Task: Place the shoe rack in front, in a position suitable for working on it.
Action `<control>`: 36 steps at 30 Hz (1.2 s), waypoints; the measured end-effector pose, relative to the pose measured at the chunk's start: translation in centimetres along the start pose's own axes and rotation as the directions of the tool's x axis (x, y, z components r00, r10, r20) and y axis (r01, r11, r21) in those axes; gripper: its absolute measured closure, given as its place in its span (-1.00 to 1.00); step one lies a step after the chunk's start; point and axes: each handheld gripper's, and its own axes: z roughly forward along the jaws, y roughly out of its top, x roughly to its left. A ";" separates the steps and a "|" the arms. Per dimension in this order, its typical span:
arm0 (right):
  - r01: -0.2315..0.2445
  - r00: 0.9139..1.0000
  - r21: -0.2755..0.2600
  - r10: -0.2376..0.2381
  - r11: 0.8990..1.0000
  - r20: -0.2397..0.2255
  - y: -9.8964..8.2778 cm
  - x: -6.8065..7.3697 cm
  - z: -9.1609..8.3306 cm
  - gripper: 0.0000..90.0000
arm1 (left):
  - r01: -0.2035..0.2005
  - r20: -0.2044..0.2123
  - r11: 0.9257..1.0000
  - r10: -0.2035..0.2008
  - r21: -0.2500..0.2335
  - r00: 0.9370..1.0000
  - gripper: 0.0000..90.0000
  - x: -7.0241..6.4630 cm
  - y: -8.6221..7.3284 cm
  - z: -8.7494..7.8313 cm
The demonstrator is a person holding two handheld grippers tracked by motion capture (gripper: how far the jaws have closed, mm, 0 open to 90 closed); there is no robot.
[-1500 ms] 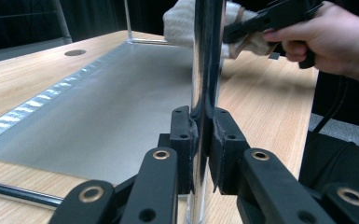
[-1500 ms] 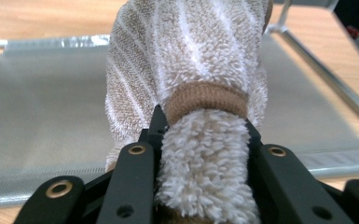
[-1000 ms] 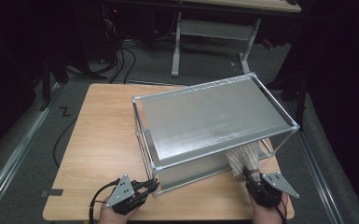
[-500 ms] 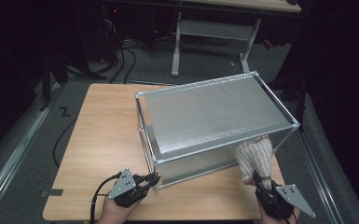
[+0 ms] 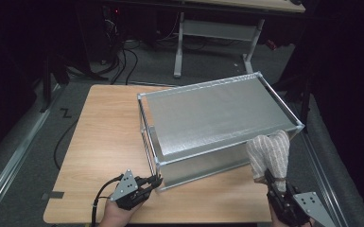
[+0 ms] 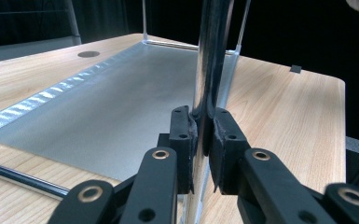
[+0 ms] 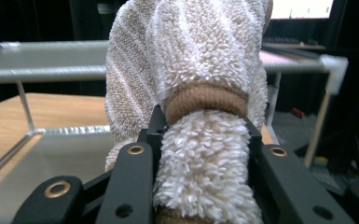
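A two-level metal rack (image 5: 217, 118) stands on the wooden table (image 5: 104, 137). My left gripper (image 5: 157, 181) is at its front left corner, shut on the upright corner post (image 6: 212, 56); the jaws pinch the post just above the lower shelf (image 6: 98, 107). At the front right, my right gripper (image 5: 269, 182) is shut on a rolled white towel (image 5: 268, 153) with a brown band (image 7: 205, 100). The towel stands upright out of the jaws, in front of the rack's front right corner and level with the top shelf (image 7: 42, 63).
The table's front edge (image 5: 194, 220) lies just under both hands. The rack fills the right half of the table; bare wood lies to its left. A desk frame (image 5: 212, 33) and cables (image 5: 118, 56) sit on the floor beyond the table.
The right gripper has drawn the towel out from the rack's front right and lifted it upright, moving up and slightly right. The left gripper has kept its hold on the post.
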 end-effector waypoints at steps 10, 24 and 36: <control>0.003 1.000 -0.071 -0.005 0.997 -0.023 3.0 0.6 1.8 0.51 | -0.017 0.028 1.000 0.018 -0.005 0.999 0.78 -1.1 -0.2 -0.4; 0.044 0.999 -0.012 -0.043 0.999 0.020 4.6 -0.2 7.1 0.49 | -0.033 0.016 0.999 0.033 0.005 0.999 0.78 -2.1 -0.6 -2.3; 0.021 1.000 0.003 -0.021 1.000 0.015 3.2 -0.6 9.2 0.50 | -0.041 0.055 0.999 0.040 0.009 0.998 0.78 -2.8 -0.9 -3.2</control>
